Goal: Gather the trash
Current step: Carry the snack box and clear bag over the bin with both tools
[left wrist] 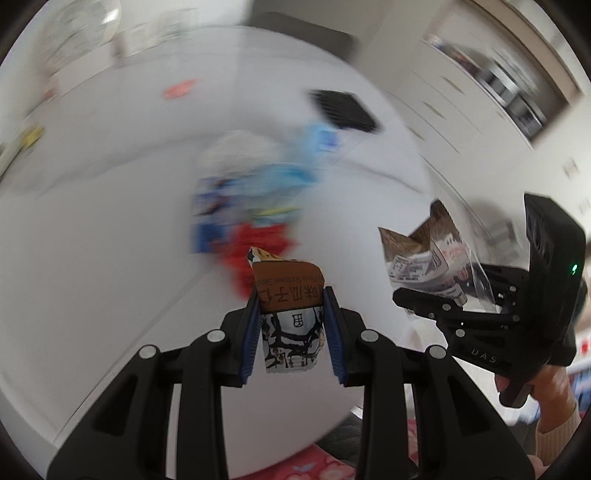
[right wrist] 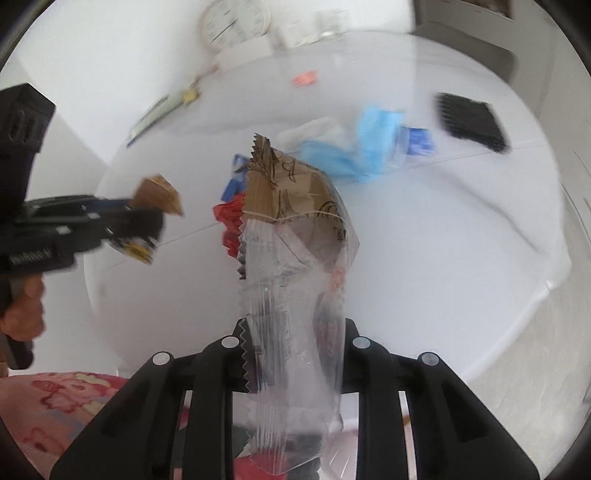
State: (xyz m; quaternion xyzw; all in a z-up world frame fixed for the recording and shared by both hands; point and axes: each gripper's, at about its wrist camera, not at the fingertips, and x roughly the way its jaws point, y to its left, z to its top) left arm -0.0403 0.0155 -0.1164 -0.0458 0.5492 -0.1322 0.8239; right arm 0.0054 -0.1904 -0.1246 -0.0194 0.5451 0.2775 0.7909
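Note:
My left gripper (left wrist: 291,293) is shut on a brown and white snack wrapper (left wrist: 288,273), held up above the round white table (left wrist: 92,240). My right gripper (right wrist: 295,325) is shut on a long clear and brown wrapper (right wrist: 291,206) that stands up between its fingers. Each gripper shows in the other's view: the right one (left wrist: 428,299) with its wrapper (left wrist: 417,254) at the right, the left one (right wrist: 147,225) with its brown wrapper (right wrist: 157,197) at the left. Below them, blurred, lies a pile of trash (left wrist: 255,206): a red wrapper (right wrist: 231,221), blue packets and a light blue crumpled piece (right wrist: 354,147).
A black flat object (right wrist: 471,120) lies at the table's far right and a small orange scrap (right wrist: 306,78) farther back. A round dial (right wrist: 236,20) stands beyond the table. A person's hand (right wrist: 24,310) grips the left handle. Floral red cloth (right wrist: 66,402) is at the near edge.

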